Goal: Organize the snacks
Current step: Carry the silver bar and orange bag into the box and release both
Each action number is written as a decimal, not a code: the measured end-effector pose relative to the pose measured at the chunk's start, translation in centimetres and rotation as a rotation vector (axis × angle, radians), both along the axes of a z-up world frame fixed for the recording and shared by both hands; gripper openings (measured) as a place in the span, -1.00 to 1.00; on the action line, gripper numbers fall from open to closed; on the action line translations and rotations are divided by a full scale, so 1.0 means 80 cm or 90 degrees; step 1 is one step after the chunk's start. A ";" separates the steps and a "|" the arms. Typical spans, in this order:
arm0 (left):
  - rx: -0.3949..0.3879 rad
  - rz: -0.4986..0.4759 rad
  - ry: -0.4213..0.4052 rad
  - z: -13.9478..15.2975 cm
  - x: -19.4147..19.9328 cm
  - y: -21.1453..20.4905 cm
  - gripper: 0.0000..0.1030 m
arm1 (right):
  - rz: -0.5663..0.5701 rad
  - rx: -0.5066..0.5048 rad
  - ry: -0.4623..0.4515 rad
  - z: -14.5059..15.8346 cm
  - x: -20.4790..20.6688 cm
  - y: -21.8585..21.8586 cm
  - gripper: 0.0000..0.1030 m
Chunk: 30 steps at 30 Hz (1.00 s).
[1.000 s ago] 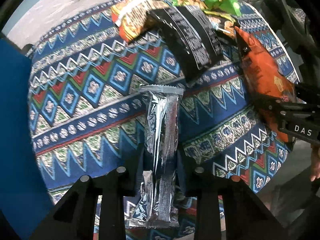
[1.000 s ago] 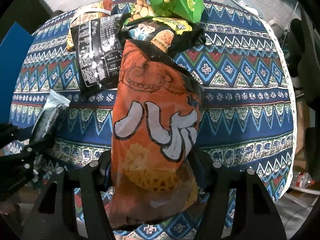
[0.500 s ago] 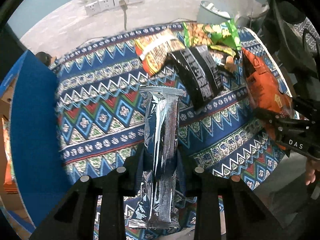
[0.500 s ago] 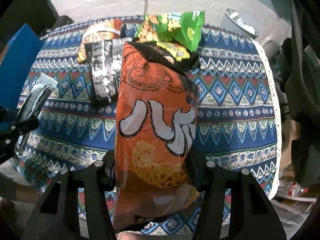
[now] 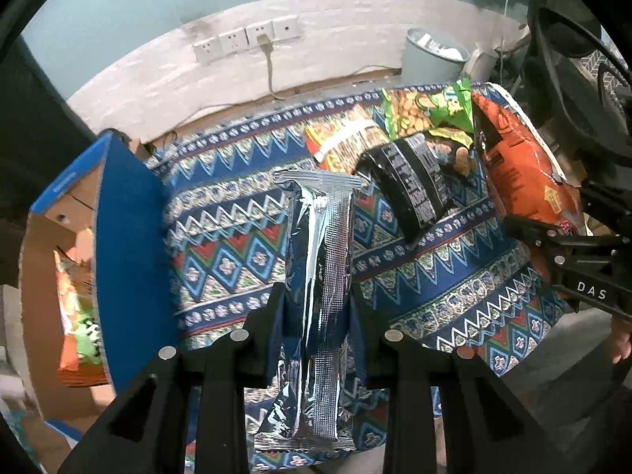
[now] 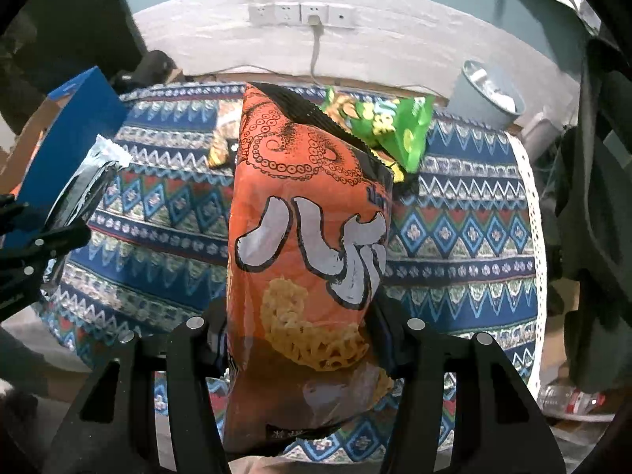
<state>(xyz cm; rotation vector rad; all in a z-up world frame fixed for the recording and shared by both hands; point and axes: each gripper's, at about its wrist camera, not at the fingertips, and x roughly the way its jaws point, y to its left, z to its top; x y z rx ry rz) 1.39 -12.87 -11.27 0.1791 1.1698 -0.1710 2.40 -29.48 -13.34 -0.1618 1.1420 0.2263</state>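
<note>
1. At the far left of the left wrist view, an open cardboard box [image 5: 94,213] with blue outer walls is seen, with an orange and green snack bag [image 5: 75,316] lying inside it.
2. At the centre of that view, a long silver foil packet [image 5: 316,276] is clamped between the fingers of the left gripper [image 5: 316,312]. Its crimped top edge is held up over the patterned blue tablecloth [image 5: 221,237], and its shiny surface is creased lengthwise.
3. Toward the upper right of the same view, a black packet with white print [image 5: 410,181] is laid on the cloth, beside a yellow-orange bag [image 5: 343,146] and a green peanut bag [image 5: 430,108].
4. At the right edge, the back of an orange snack bag [image 5: 521,166] is seen, held by the right gripper [image 5: 553,237].
5. In the right wrist view, the orange snack bag [image 6: 308,245] fills the centre, printed with an octopus drawing, large white characters and a lattice-shaped crisp. It is pinched at its lower part by the right gripper [image 6: 300,339], fingers closed on it, above the cloth.
6. At upper right, a grey bin [image 6: 489,94] stands by the wall.
</note>
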 end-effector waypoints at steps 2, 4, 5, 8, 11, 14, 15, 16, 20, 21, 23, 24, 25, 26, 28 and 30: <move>0.007 -0.001 -0.011 0.009 -0.002 0.005 -0.42 | 0.004 0.004 -0.005 0.006 0.000 0.004 0.05; 0.012 -0.002 -0.020 0.017 -0.003 0.009 -0.42 | 0.012 0.008 -0.010 0.013 -0.001 0.011 0.05; 0.013 -0.001 -0.024 0.021 -0.003 0.011 -0.42 | 0.015 0.011 -0.013 0.017 0.000 0.014 0.05; 0.015 0.005 -0.038 0.032 -0.004 0.019 -0.42 | 0.028 0.020 -0.020 0.027 -0.001 0.025 0.05; 0.019 0.010 -0.053 0.044 -0.005 0.027 -0.42 | 0.046 0.023 -0.025 0.039 0.000 0.039 0.06; 0.020 0.019 -0.067 0.056 -0.006 0.038 -0.42 | 0.065 0.022 -0.033 0.051 0.000 0.055 0.06; 0.019 0.021 -0.069 0.059 -0.006 0.042 -0.42 | 0.070 0.023 -0.034 0.054 0.001 0.061 0.06; 0.016 0.024 -0.072 0.062 -0.006 0.047 -0.42 | 0.076 0.026 -0.034 0.058 0.002 0.066 0.06; 0.005 0.037 -0.085 0.077 -0.006 0.067 -0.42 | 0.096 0.031 -0.036 0.073 0.009 0.088 0.06; 0.002 0.041 -0.087 0.082 -0.006 0.073 -0.42 | 0.102 0.032 -0.038 0.077 0.011 0.096 0.06; 0.002 0.050 -0.095 0.088 -0.007 0.083 -0.42 | 0.112 0.036 -0.041 0.085 0.013 0.110 0.06; 0.003 0.054 -0.100 0.092 -0.007 0.089 -0.42 | 0.117 0.040 -0.042 0.088 0.015 0.116 0.06; 0.002 0.060 -0.105 0.096 -0.007 0.095 -0.42 | 0.125 0.046 -0.043 0.094 0.016 0.127 0.06; 0.002 0.065 -0.109 0.098 -0.007 0.100 -0.42 | 0.131 0.048 -0.044 0.097 0.017 0.135 0.06; -0.002 0.077 -0.117 0.105 -0.007 0.113 -0.42 | 0.147 0.052 -0.049 0.106 0.018 0.155 0.06; -0.005 0.087 -0.124 0.109 -0.008 0.124 -0.42 | 0.160 0.055 -0.052 0.112 0.019 0.174 0.06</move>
